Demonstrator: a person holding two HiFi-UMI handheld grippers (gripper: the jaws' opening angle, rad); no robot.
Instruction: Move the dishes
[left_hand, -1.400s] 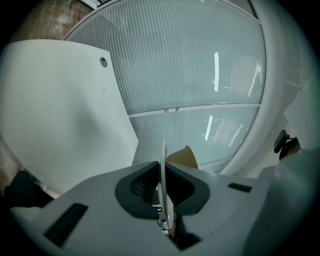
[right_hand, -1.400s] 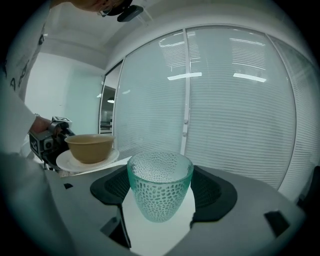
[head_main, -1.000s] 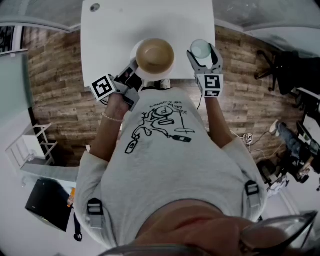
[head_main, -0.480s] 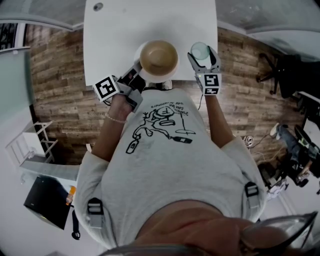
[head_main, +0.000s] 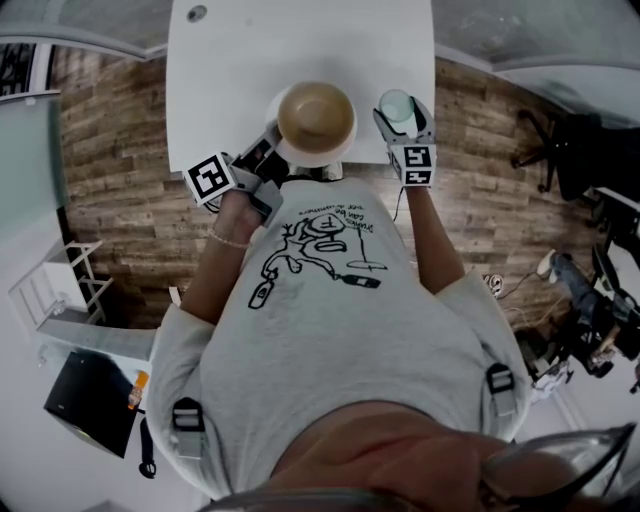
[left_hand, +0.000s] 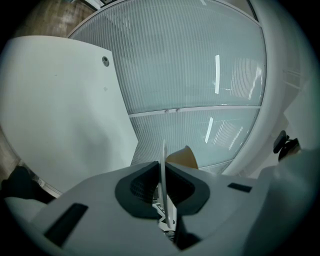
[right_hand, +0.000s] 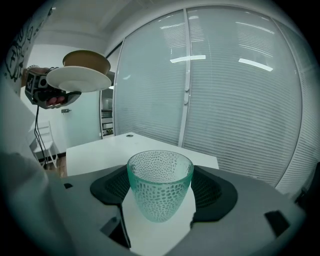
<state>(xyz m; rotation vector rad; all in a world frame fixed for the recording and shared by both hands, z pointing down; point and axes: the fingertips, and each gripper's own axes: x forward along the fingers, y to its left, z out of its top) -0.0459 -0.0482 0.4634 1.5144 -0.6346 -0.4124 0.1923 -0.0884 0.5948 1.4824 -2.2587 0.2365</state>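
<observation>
Two grippers are what we find at the near edge of the white table (head_main: 300, 40), and both are clenched on dishes. At the left, the left gripper (head_main: 272, 145) has its jaws pressed together on the rim of a white plate (head_main: 300, 155). In its own view we see that rim edge-on as a thin white line nipped between the dark pads (left_hand: 145, 187). A brown bowl (head_main: 316, 112) sits on the plate, and plate and bowl together hang level over the table's near edge. From the right gripper view we see them held up in the air, well clear of the tabletop. To the right, the right gripper (head_main: 405, 120) grasps a dimpled green glass (right_hand: 160, 182), upright, with a pad against each side. The glass is over the table's near right corner, just beside the plate and apart from it. Whether its base touches the tabletop we cannot tell.
</observation>
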